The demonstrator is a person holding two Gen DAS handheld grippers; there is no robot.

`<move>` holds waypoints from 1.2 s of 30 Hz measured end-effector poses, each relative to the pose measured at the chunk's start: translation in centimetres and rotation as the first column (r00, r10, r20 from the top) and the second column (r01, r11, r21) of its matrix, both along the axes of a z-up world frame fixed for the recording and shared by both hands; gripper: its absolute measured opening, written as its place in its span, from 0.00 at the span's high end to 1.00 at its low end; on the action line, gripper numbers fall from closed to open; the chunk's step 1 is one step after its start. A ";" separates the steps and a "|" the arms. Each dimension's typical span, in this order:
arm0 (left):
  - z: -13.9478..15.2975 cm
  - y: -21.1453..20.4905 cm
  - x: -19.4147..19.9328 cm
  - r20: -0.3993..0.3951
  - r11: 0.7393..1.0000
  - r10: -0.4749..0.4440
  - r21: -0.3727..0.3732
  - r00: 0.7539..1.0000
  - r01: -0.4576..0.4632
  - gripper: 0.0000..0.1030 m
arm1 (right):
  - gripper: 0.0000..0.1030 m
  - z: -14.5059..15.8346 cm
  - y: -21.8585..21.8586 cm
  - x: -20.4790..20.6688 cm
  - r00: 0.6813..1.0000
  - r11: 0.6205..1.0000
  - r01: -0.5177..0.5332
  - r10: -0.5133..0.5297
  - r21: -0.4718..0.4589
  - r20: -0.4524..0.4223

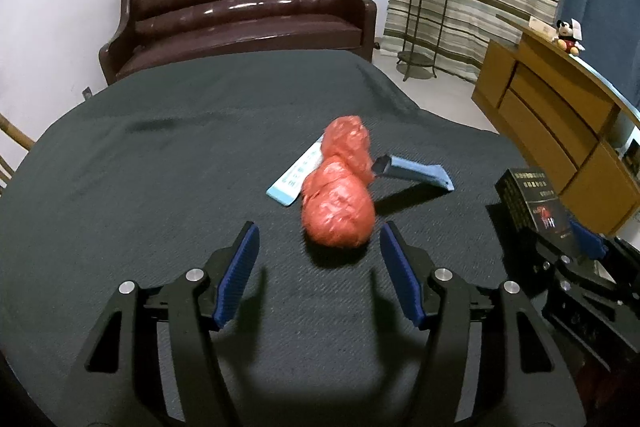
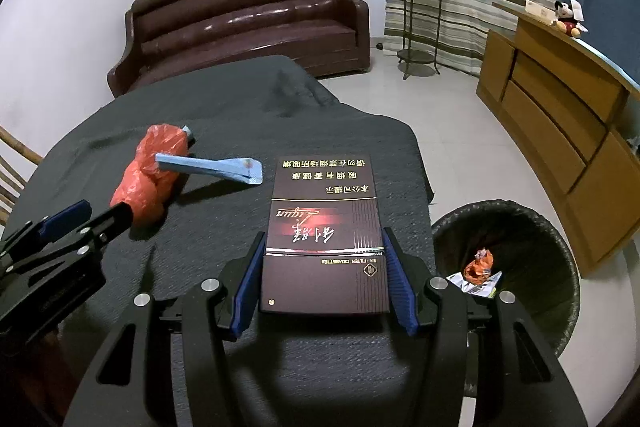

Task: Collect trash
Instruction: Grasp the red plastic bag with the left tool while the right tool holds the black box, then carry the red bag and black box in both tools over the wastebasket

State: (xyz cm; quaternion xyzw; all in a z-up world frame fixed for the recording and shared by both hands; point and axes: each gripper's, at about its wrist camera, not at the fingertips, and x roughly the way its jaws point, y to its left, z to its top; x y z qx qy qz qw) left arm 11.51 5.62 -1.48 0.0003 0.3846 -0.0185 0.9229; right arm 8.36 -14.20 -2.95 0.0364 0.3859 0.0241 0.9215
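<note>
A crumpled red plastic bag [image 1: 340,195] lies on the dark tablecloth [image 1: 160,167], with a light blue paper packet [image 1: 296,173] and a light blue box [image 1: 416,174] beside it. My left gripper [image 1: 318,247] is open just before the bag, which sits a little right of its centre line. My right gripper [image 2: 324,267] is shut on a dark cigarette carton [image 2: 322,231] and holds it above the table's right edge. The bag [image 2: 150,177] and blue box [image 2: 212,167] also show in the right wrist view. A black-lined trash bin [image 2: 516,259] stands on the floor at right, with some wrappers inside.
A brown leather sofa [image 1: 240,11] stands behind the table. A plant stand [image 1: 424,11] and a wooden cabinet [image 1: 560,123] are at right. The left gripper's body [image 2: 52,247] shows at the left of the right wrist view; the right gripper's body [image 1: 580,267] shows in the left wrist view.
</note>
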 end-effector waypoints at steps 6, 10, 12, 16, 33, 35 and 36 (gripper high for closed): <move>-0.6 -0.9 1.7 -0.012 1.000 0.005 0.013 1.000 -0.005 0.40 | 0.47 -0.1 -0.6 0.2 1.000 1.000 -0.002 0.002 0.011 0.002; -1.1 -1.1 2.5 -0.033 1.000 0.003 0.008 0.999 -0.003 0.44 | 0.47 -0.3 -0.8 0.2 1.000 1.000 -0.004 0.004 0.018 0.000; -1.5 -1.1 2.6 -0.045 1.000 -0.007 0.006 0.999 0.007 0.55 | 0.47 -0.4 -0.9 0.2 1.000 1.000 -0.003 0.003 0.021 -0.003; -1.7 -1.1 2.7 -0.061 1.000 -0.024 -0.013 0.998 0.023 0.63 | 0.47 -0.6 -1.0 0.4 1.000 1.000 -0.002 0.003 0.026 -0.013; -0.8 -1.4 0.6 -0.039 0.998 -0.061 -0.026 0.997 0.060 0.65 | 0.47 -0.1 -1.2 -0.2 1.000 1.000 -0.001 0.001 0.020 -0.003; -0.5 -1.5 0.2 -0.033 0.998 -0.064 -0.027 0.997 0.063 0.65 | 0.47 0.0 -1.3 -0.5 1.000 1.000 0.000 0.000 0.018 0.001; -0.3 -1.5 0.1 -0.031 0.998 -0.065 -0.028 0.997 0.064 0.65 | 0.47 0.1 -1.2 -0.7 1.000 1.000 0.000 0.000 0.017 0.002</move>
